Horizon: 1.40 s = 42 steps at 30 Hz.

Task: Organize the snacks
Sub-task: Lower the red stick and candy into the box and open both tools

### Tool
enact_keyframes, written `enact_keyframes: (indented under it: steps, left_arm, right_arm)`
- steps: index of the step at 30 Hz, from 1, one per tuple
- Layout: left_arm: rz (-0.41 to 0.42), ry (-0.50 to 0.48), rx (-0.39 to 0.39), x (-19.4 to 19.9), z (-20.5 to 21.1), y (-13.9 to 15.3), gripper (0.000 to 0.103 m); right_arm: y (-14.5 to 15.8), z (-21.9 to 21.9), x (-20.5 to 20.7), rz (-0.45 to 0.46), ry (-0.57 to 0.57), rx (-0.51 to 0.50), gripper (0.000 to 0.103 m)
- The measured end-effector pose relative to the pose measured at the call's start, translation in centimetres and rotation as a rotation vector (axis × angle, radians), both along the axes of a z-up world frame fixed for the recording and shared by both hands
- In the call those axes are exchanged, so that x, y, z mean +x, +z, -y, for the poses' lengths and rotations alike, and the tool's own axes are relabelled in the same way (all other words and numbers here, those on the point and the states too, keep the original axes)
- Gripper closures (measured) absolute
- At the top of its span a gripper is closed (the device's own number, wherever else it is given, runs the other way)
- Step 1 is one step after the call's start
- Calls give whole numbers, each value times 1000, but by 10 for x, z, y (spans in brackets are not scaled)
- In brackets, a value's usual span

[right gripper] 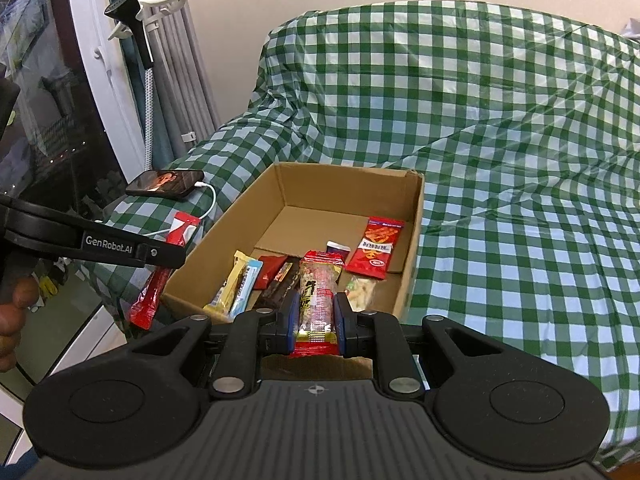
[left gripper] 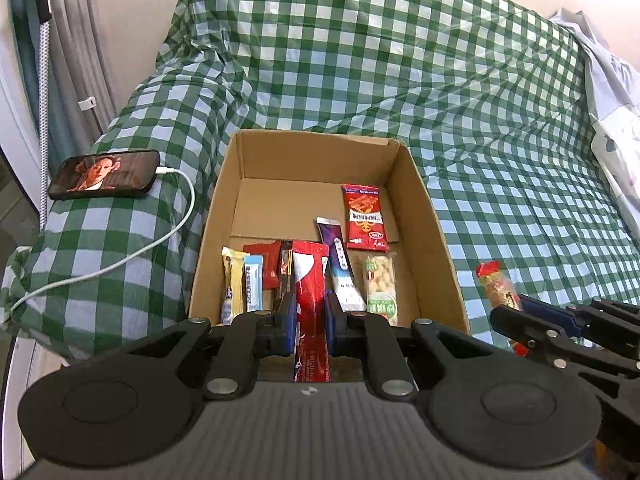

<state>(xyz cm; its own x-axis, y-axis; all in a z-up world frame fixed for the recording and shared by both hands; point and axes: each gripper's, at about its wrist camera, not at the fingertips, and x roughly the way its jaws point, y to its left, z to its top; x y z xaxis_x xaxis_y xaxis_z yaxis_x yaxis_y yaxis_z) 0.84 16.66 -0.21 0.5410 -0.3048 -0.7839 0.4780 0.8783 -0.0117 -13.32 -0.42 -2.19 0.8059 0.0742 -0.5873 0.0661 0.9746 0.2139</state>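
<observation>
My left gripper (left gripper: 311,306) is shut on a long red and white snack packet (left gripper: 310,276), held just in front of the near edge of an open cardboard box (left gripper: 432,248). To the right, my right gripper (left gripper: 516,309) grips a clear nut packet with red ends (left gripper: 495,285). In the right wrist view that gripper (right gripper: 316,314) is shut on the nut packet (right gripper: 318,286) before the box (right gripper: 348,184). The left gripper (right gripper: 172,258) holds the red and white packet (right gripper: 149,302) left of the box. Several snack bars and packets lie inside, along the box's near and right sides.
The box rests on a sofa under a green and white checked cloth (left gripper: 520,200). A phone (left gripper: 104,174) on a white cable (left gripper: 176,232) lies on the armrest to the left. Pale bedding (left gripper: 612,120) is at the far right. Curtains and a glass door (right gripper: 48,120) stand to the left.
</observation>
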Motion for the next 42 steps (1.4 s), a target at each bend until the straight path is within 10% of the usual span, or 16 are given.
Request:
enact_keyframes:
  steps: [33, 35, 36, 37, 38, 42]
  left_arm:
    - [-96, 4, 111, 133, 52, -84, 84]
    - [-89, 6, 121, 137, 55, -86, 51]
    - [-82, 15, 131, 139, 55, -86, 12]
    - [-65, 31, 137, 140, 54, -84, 1]
    - [-37, 45, 128, 138, 51, -81, 0]
    - [-40, 37, 151, 133, 43, -77, 0]
  right_arm:
    - [-63, 36, 158, -130, -54, 116, 83]
    - [-67, 39, 164, -136, -64, 140, 83]
    - [-68, 41, 167, -133, -70, 160, 80]
    - [-69, 43, 170, -134, -74, 190, 59]
    - [-70, 46, 172, -141, -83, 221, 31]
    - [-65, 52, 170, -111, -134, 261, 18]
